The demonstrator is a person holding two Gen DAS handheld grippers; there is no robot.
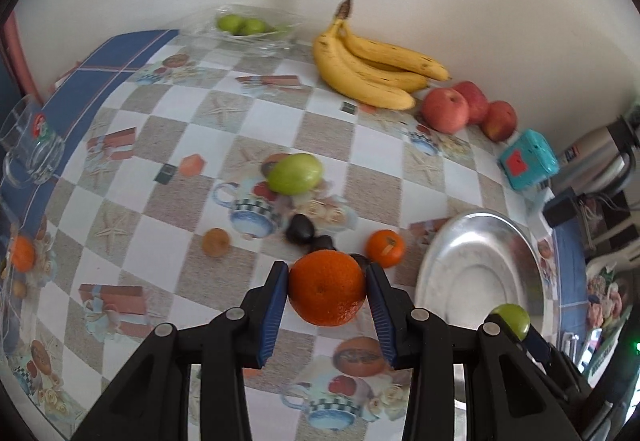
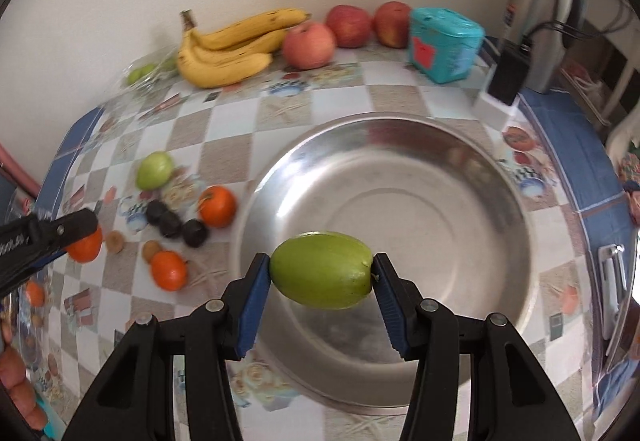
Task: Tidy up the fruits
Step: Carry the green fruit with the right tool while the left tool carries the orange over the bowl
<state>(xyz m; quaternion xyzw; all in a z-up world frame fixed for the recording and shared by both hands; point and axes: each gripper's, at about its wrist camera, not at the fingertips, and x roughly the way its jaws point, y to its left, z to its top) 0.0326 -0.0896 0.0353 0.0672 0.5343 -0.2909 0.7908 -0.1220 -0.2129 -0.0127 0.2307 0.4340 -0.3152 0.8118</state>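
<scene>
Left gripper [image 1: 327, 283] jaws pinch dimpled orange [image 1: 326, 287]; right gripper [image 2: 321, 275] jaws pinch smooth green fruit [image 2: 321, 269].

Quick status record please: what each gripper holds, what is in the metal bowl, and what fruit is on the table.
left gripper: jaws shut on an orange, held above the table
right gripper: jaws shut on a green fruit, held over the metal bowl
metal bowl: no fruit in it
loose on tablecloth: one green fruit, two oranges, three dark fruits, two small brown fruits
by the wall: bananas, three apples, teal box
</scene>
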